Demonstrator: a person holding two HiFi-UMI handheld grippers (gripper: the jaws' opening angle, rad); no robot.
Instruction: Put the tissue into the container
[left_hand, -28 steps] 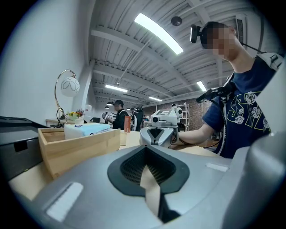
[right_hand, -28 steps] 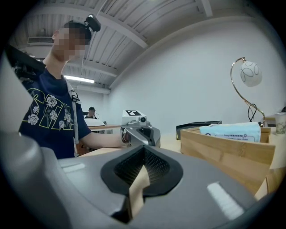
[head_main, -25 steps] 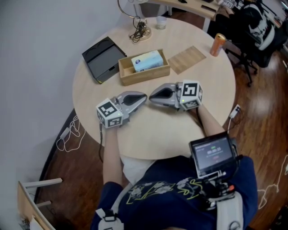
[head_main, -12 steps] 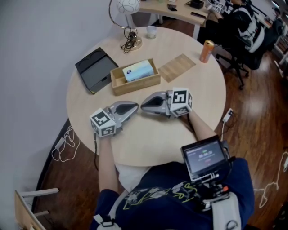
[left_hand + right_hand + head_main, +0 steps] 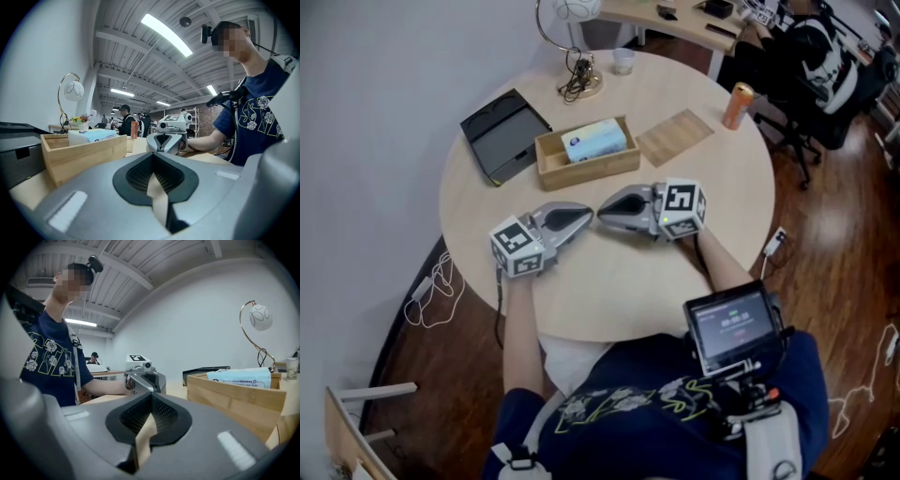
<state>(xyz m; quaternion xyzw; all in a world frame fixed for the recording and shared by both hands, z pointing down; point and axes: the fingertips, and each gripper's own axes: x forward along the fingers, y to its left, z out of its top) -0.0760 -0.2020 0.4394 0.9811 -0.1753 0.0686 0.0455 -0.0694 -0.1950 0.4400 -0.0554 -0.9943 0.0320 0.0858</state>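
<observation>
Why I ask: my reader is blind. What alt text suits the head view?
The left hand-held gripper and right hand-held gripper, both shut, sit tips facing on a round wooden table. Beyond them, a tissue pack lies in a wooden box.

The surface [image 5: 609, 281] looks like pale wood laminate — smooth and matt. The box [image 5: 586, 172] is light, raw-looking wood with visible grain, and the tissue pack [image 5: 594, 141] is wrapped in shiny plastic film. The thin board [image 5: 675, 137] is striped wood veneer, the tray [image 5: 502, 136] matt black plastic, the can [image 5: 736, 105] glossy orange metal. The left tool [image 5: 589, 213] and right tool [image 5: 602, 214] are smooth grey plastic with black ribbed pads [image 5: 138, 176] — the floor [image 5: 825, 216] is dark polished wood.
</observation>
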